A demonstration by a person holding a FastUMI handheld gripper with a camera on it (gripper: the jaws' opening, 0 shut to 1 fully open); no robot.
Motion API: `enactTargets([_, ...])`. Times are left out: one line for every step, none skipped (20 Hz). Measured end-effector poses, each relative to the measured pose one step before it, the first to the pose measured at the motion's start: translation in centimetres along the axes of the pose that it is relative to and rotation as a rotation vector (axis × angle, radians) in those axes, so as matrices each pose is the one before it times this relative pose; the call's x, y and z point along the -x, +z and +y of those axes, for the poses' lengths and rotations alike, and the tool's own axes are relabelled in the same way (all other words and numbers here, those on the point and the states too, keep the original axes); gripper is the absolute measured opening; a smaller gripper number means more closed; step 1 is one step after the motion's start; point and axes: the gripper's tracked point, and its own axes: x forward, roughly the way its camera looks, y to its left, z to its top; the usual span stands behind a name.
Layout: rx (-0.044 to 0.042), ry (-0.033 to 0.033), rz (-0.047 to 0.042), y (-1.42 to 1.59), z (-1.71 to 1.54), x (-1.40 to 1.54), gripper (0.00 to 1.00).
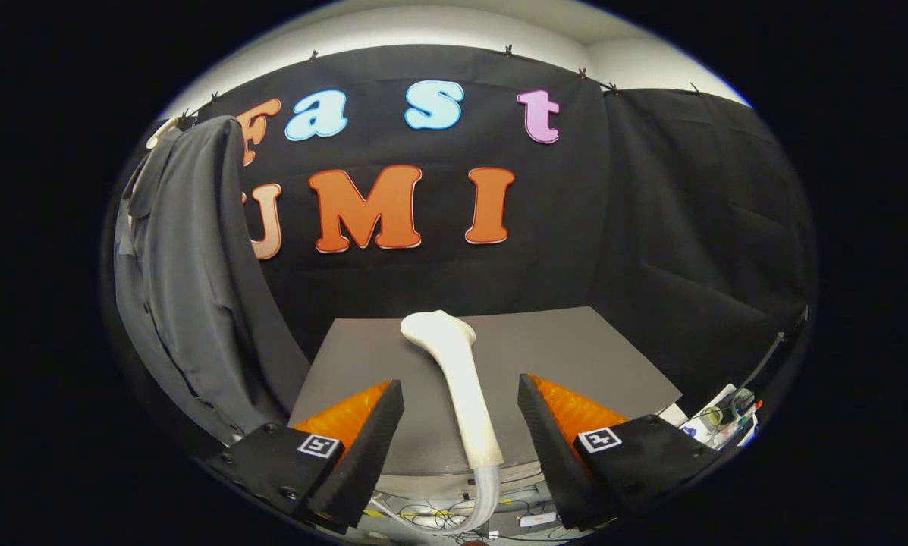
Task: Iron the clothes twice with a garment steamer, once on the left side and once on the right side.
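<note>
A white garment steamer (461, 379) lies on the grey table (575, 356), its head pointing away from me and its hose trailing off the near edge. My gripper (461, 413) is open, and the steamer's handle lies between its two fingers without either one touching it. A dark grey shirt (188, 280) hangs on a pale hanger against the booth wall, to the left of the table and beyond the left finger.
The steamer's translucent hose (484, 500) runs down past the table's near edge among cables below. Small items and pens (727, 421) sit low on the right, past the right finger. The black wall closes the space behind the table.
</note>
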Motion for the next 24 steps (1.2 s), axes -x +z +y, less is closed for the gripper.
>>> enactTargets([0.01070, 0.00582, 0.02122, 0.026, -0.229, -0.926, 0.98])
enactTargets([0.01082, 0.00723, 0.02111, 0.114, -0.034, -1.157, 0.98])
enactTargets([0.01046, 0.01069, 0.02325, 0.016, 0.008, -1.144, 0.98])
enactTargets([0.00756, 0.01387, 0.02457, -0.131, 0.145, -1.364, 0.98])
enactTargets([0.00137, 0.00879, 0.02319, -0.192, -0.037, -1.225, 0.98])
enactTargets([0.00094, 0.00331, 0.02383, -0.086, -0.371, -0.884, 0.98])
enactTargets([-0.00032, 0.00320, 0.01971, -0.099, -0.182, -0.967, 0.97])
enactTargets([-0.00101, -0.00273, 0.02077, -0.003, -0.285, -0.991, 0.95])
enactTargets([0.00129, 0.00361, 0.01616, -0.054, -0.055, -0.803, 0.94])
enactTargets([0.00239, 0.00501, 0.01059, -0.025, -0.060, -0.726, 0.93])
enactTargets([0.00204, 0.00422, 0.01087, -0.067, 0.001, -0.549, 0.92])
enactTargets([0.00046, 0.00299, 0.01504, -0.270, -0.084, -0.435, 0.91])
enactTargets([0.00183, 0.00651, 0.01339, -0.290, -0.060, -0.449, 0.89])
enactTargets([0.00069, 0.00837, 0.00906, -0.324, 0.079, -0.251, 0.87])
enactTargets([-0.00034, 0.00622, 0.00620, -0.194, 0.031, -0.205, 0.83])
enactTargets([-0.00054, 0.01505, 0.00963, -0.194, 0.314, -0.219, 0.81])
enactTargets([-0.00197, 0.00426, 0.00795, -0.180, -0.010, -0.335, 0.77])
enactTargets([-0.00201, 0.01125, 0.00727, -0.030, 0.192, -0.381, 0.75])
enactTargets([-0.00550, 0.00355, 0.00591, 0.053, 0.092, -0.224, 0.72])
enactTargets([-0.00264, 0.00481, 0.00389, -0.035, -0.007, -0.100, 0.71])
enactTargets([0.00016, 0.00388, 0.00319, -0.022, 0.052, -0.172, 0.69])
enactTargets([0.00011, 0.01630, 0.00260, -0.042, 0.314, -0.180, 0.67])
enactTargets([-0.00009, -0.00069, 0.00567, -0.108, 0.106, -0.128, 0.65])
enactTargets([0.00140, 0.01464, 0.00691, -0.101, 0.261, -0.087, 0.63])
